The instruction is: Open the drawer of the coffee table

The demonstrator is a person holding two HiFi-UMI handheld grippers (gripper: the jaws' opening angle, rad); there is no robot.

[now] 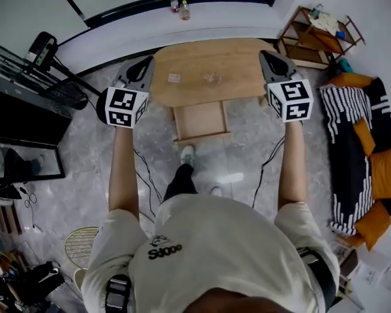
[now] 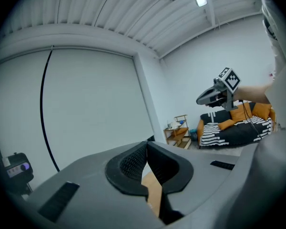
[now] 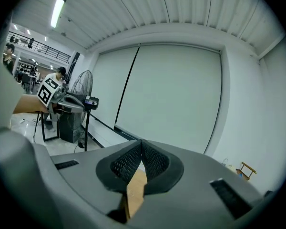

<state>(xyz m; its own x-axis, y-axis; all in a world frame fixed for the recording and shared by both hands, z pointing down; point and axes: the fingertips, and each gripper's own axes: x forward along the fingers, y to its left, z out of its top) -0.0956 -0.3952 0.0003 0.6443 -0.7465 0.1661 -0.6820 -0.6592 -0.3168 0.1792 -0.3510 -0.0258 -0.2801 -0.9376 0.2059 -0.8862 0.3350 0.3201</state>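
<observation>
Head view is showing the person (image 1: 208,253) holding both grippers out at arm's length. The left gripper (image 1: 145,62) and the right gripper (image 1: 266,55) are each pressing their jaws together on nothing, and both gripper views are looking out at wall (image 2: 86,109) and ceiling (image 2: 133,13). Below and beyond the jaws, the drawer (image 1: 200,121) is standing pulled out of the coffee table (image 1: 208,60) towards the person. It is lying between the two grippers, about equally far from each. The table's long axis is running left to right, and the drawer's travel is crossing it. The opening is looking done.
</observation>
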